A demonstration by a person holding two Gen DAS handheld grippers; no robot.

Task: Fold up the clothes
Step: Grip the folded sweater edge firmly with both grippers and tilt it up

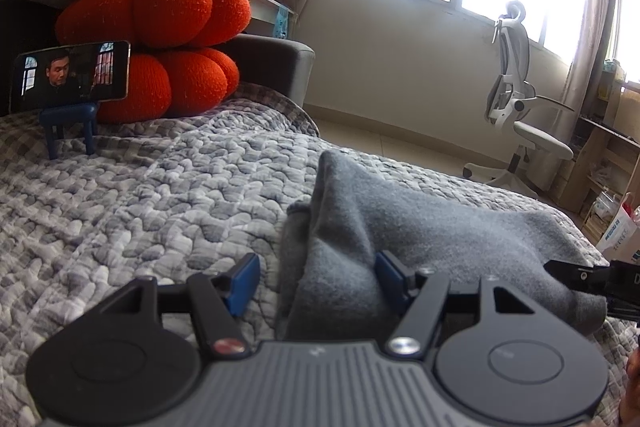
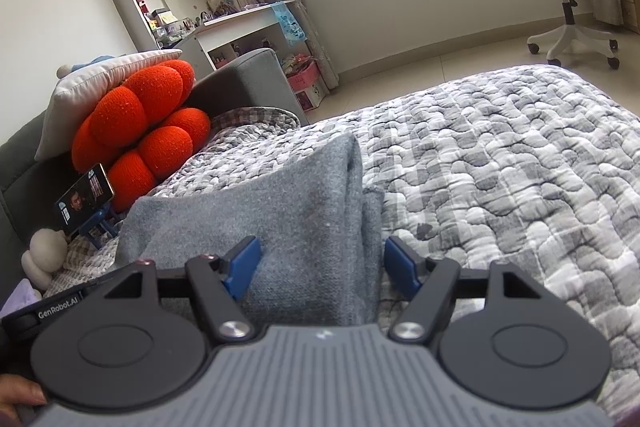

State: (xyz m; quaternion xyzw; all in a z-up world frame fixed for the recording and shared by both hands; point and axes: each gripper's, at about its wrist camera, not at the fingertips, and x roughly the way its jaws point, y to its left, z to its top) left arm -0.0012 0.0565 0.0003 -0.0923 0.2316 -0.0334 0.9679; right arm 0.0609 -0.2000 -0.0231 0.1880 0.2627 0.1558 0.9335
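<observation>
Left claw (image 1: 316, 283): my jaws stand apart, gripping nothing. Garment's left edge runs between the blue pads; right pad sits against the cloth, left pad is clear over the quilt.
Right claw (image 2: 322, 273): jaws apart too, gripping nothing. Garment's right edge and a folded-under strip lie between the pads; cannot tell if either pad touches.
Garment: grey fleece garment (image 2: 256, 211), lying on the bed directly ahead of both claws, long axis running away from me. Same piece in the left view (image 1: 420, 231).
Bed: grey-white patterned quilt (image 2: 500, 167) under everything; bare to the right of the garment, and to its left in the left view.
Progress: my read is partway. Sides look already turned in, giving a narrow stacked strip with a second layer peeking out along one edge. Near end looks bunched and raised, not flat. Still to do, I'd judge: pinch the near end with both claws, carry it over to the far end, flatten.
Pose: both claws side by side, low over the near end, pointing forward and slightly down. Right claw's tip shows at the right edge of the left view. A fingertip (image 2: 24, 397) shows at the bottom left of the right view.
Surroundings: phone on a blue stand (image 1: 72, 73) near the head of the bed, orange cushion (image 1: 160, 39) behind it, white office chair (image 1: 520, 115) on the floor.
</observation>
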